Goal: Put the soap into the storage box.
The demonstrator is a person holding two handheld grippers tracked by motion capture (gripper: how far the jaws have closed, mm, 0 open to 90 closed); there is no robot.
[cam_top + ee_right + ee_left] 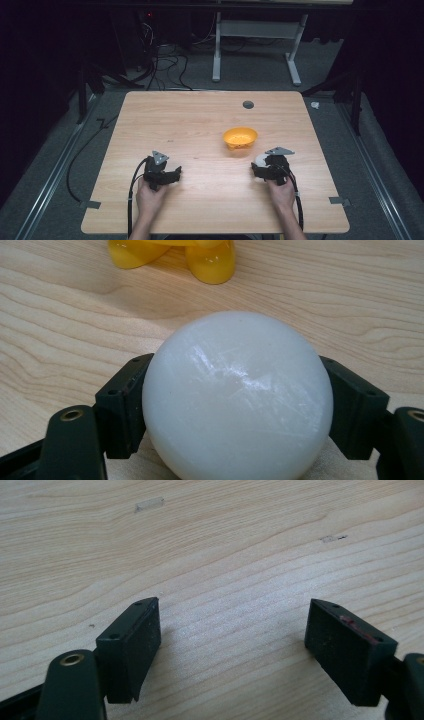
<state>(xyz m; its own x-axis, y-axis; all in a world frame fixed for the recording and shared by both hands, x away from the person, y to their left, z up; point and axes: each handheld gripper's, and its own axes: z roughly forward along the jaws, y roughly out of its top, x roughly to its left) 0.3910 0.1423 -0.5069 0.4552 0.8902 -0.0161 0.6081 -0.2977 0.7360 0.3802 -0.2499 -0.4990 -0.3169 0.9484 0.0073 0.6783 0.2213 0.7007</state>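
Note:
A white ball (237, 395) sits between the two black jaws of my right gripper (237, 410), which is shut on it just above the wooden table (200, 125). From above, the ball (261, 161) peeks out at the tip of the right gripper (260, 169). A yellow bowl (240, 137) on small feet (210, 262) stands a short way ahead of the ball. My left gripper (176, 173) rests low at the table's near left, its jaws (232, 640) spread wide with only bare wood between them.
A small grey disc (248, 104) lies near the table's far edge. Tape tabs (90, 204) mark the near corners. Cables trail from both grippers off the front edge. Dark floor, wires and a white frame (257, 30) lie beyond the table.

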